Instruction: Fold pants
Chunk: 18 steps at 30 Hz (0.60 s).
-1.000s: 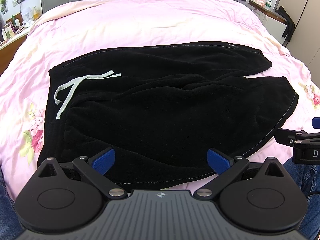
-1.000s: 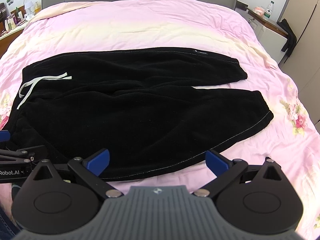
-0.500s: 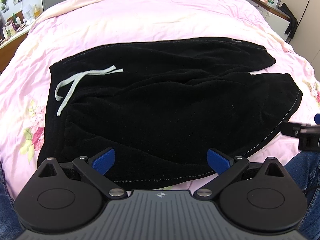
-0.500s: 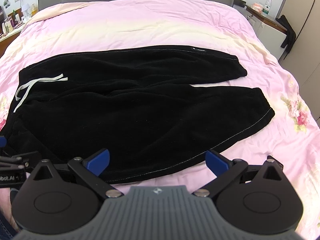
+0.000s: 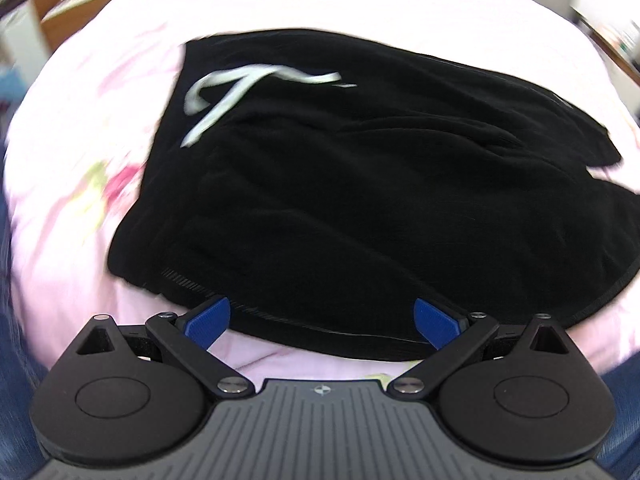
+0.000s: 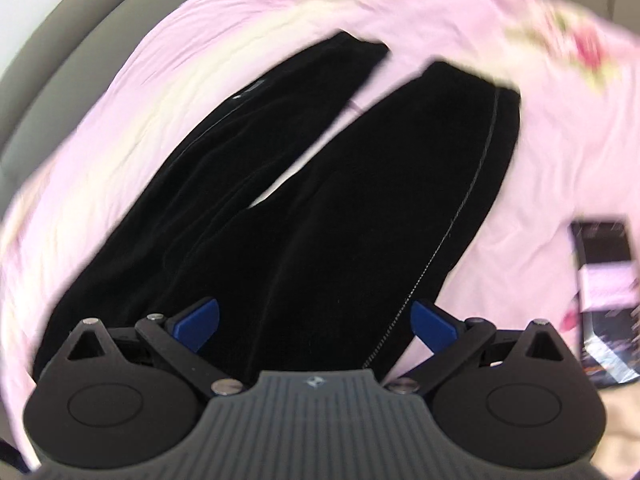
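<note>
Black pants (image 5: 360,192) lie spread on a pink bed, with a white drawstring (image 5: 240,92) at the waistband on the left. My left gripper (image 5: 323,322) is open, low over the near hem close to the waist end, its blue pads (image 5: 210,318) wide apart. In the right wrist view the two legs (image 6: 320,208) run away from me, split near the cuffs. My right gripper (image 6: 315,322) is open over the nearer leg, whose stitched side seam (image 6: 452,232) passes between the pads. Both views are motion-blurred.
The pink floral duvet (image 5: 80,208) surrounds the pants on all sides. A grey headboard (image 6: 48,64) curves along the left of the right wrist view. A dark flat object (image 6: 604,284) lies on the bed at the right. Blue denim (image 5: 16,352) shows at the lower corners.
Both grippers have swung quickly: the left toward the waist end, the right toward the leg end, turning to look along the legs. Both have dropped closer to the fabric. The jaws stay wide.
</note>
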Tool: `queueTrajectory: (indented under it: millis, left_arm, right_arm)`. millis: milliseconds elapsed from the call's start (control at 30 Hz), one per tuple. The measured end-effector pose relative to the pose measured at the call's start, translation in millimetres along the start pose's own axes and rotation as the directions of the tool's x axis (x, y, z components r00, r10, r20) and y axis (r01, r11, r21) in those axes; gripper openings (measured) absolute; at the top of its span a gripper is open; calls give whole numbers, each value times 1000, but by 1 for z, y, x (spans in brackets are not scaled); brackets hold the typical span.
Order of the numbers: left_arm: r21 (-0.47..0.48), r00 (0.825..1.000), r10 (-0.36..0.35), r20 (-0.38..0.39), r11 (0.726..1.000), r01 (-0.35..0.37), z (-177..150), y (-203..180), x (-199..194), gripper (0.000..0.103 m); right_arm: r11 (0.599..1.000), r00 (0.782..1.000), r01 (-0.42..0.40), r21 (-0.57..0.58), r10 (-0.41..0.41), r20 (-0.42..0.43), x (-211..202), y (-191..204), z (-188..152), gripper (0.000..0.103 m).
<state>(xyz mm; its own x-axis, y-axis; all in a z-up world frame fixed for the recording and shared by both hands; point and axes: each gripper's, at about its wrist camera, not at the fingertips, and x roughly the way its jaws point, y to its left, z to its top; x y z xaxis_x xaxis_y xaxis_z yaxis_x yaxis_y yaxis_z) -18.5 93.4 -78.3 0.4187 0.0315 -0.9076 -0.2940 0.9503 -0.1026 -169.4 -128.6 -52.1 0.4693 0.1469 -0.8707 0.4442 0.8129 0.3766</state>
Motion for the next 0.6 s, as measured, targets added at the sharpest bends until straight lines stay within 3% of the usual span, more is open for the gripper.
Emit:
queueTrajectory:
  millis: [100,200,300,333,467,600]
  left_arm:
    - [-95,999,-16,-40,995,12,1,26,10,103]
    - [-196,994,-89,-55,978,77,-2,48,18,103]
    - [-335,983,-178,-36,929,156,-8,65,24,103]
    - [-376,981,-194,-25,911,170,-11,68,25,103]
    - [-471,973,-230,25,856,215,-17,78,36,103]
    - [-537,965,-258,47,808,242,-23,85,48,103]
  right_arm:
    - [970,998,-39,239,50,-43,31,-38,22,98]
    - [931,1000,-13,364,10,8,46,-69,35,96]
    - [901,997,32,434,-57,44,59,-92,47,88]
    - [880,998,18,475,-44,44,64,-100,48,83]
    - [809,995,-63,584,5,100,78,-121,56,79]
    - [789,980,-117,603,-7,200,84,-128,70,79]
